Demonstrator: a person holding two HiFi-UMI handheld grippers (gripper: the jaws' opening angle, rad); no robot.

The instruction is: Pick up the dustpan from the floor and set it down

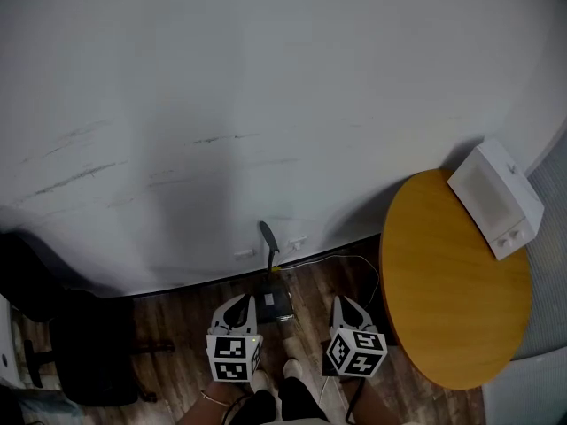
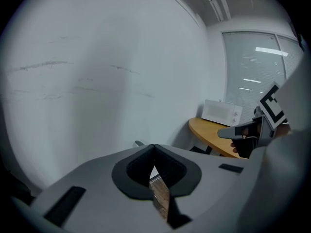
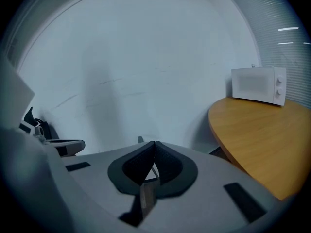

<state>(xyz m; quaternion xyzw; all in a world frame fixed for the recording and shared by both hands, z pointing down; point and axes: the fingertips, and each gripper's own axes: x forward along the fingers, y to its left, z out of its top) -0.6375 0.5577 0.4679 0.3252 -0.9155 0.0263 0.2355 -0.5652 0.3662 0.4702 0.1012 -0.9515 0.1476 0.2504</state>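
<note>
The dark dustpan (image 1: 275, 302) stands on the wooden floor against the white wall, its long handle (image 1: 267, 238) rising upright. My left gripper (image 1: 241, 302) hovers just left of the pan and my right gripper (image 1: 347, 305) just right of it. Neither touches it. Both pairs of jaws are shut tip to tip with nothing between them. In the left gripper view only the handle's tip (image 2: 139, 143) peeks over the closed jaws. The right gripper view likewise shows just the handle's tip (image 3: 140, 140).
A round wooden table (image 1: 452, 282) with a white microwave (image 1: 496, 197) stands close on the right. A black chair (image 1: 89, 352) sits at the left. A thin cable (image 1: 341, 259) runs along the floor by the wall. The person's feet (image 1: 283, 374) are between the grippers.
</note>
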